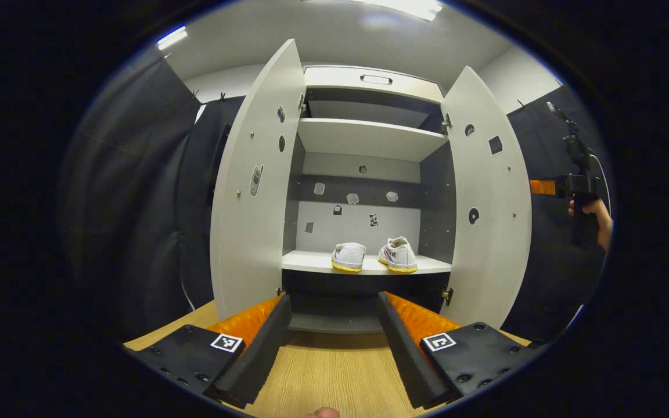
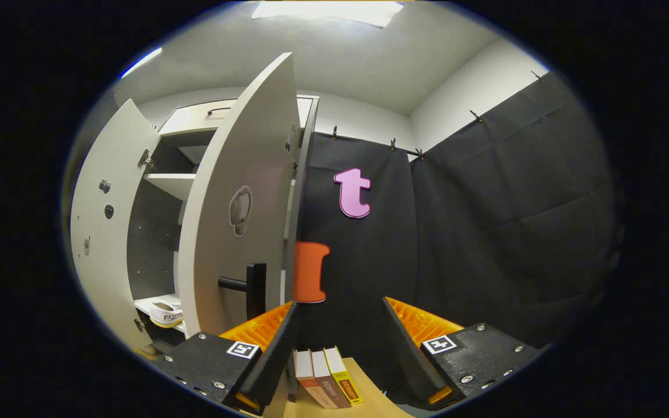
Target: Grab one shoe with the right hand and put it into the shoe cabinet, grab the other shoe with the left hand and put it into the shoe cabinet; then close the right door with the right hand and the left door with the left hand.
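Both pairs of jaws stand apart with nothing between them. Straight ahead of the left gripper, the two shoes sit side by side on a shelf of the shoe cabinet, so the stowing looks done. The right gripper faces the outside of the right door, its handle just ahead-left of the fingers. Next, that door likely needs swinging shut.

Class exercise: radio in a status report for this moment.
Both grippers open, empty. Both shoes shelved. Both doors open. Nothing blocking.
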A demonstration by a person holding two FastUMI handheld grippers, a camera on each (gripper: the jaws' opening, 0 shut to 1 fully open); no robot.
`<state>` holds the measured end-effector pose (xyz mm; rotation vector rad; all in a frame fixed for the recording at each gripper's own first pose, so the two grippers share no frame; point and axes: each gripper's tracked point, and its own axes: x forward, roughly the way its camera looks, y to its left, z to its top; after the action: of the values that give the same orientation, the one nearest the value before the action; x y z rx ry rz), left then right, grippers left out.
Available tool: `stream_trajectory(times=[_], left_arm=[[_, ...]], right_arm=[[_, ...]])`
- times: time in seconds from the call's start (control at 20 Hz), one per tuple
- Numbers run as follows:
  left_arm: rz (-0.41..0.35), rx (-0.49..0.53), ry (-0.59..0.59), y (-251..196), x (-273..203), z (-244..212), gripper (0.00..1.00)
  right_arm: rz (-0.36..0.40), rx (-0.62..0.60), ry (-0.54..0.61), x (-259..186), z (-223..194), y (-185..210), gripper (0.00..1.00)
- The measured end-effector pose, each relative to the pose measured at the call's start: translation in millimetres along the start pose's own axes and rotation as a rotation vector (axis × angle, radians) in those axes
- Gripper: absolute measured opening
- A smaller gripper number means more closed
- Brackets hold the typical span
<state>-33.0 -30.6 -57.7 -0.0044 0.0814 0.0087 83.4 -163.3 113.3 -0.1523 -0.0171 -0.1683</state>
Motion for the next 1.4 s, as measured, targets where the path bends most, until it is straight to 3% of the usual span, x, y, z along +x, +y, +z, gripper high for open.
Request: stream_trajectory(times=[0.55,0.6,0.65,0.85,1.1,1.15,1.2,1.4], left_arm=[[0.033,0.006,-0.002,23.7,-9.7,1.0,0.97],[0.037,0.005,0.001,26.6,-10.5,0.0,0.94],[0.04,0.002,0.005,28.0,-12.1,-0.2,0.97],[0.063,-0.003,0.01,39.5,-14.6,-0.2,0.97],[0.094,-0.008,0.01,51.1,-19.1,-0.6,0.97],[0.097,-0.008,0.009,51.6,-19.8,-0.3,0.97],[0.099,-0.008,0.008,52.2,-19.9,0.2,0.97],[0.083,-0.017,0.006,47.0,-15.8,2.7,0.94]], right_arm=[[0.179,0.046,0.004,5.0,0.4,105.0,0.87],[0.194,0.045,0.001,8.7,-0.1,117.0,0.94],[0.209,0.046,0.0,12.8,-0.8,128.5,0.87],[0.258,0.051,0.014,31.9,-10.7,171.7,0.9],[0.26,0.079,-0.001,25.3,-2.4,169.8,0.93],[0.258,0.077,-0.002,21.8,0.2,166.3,0.97],[0.257,0.077,-0.005,16.3,3.9,163.9,0.93],[0.252,0.106,-0.002,-14.0,7.3,154.0,0.93]])
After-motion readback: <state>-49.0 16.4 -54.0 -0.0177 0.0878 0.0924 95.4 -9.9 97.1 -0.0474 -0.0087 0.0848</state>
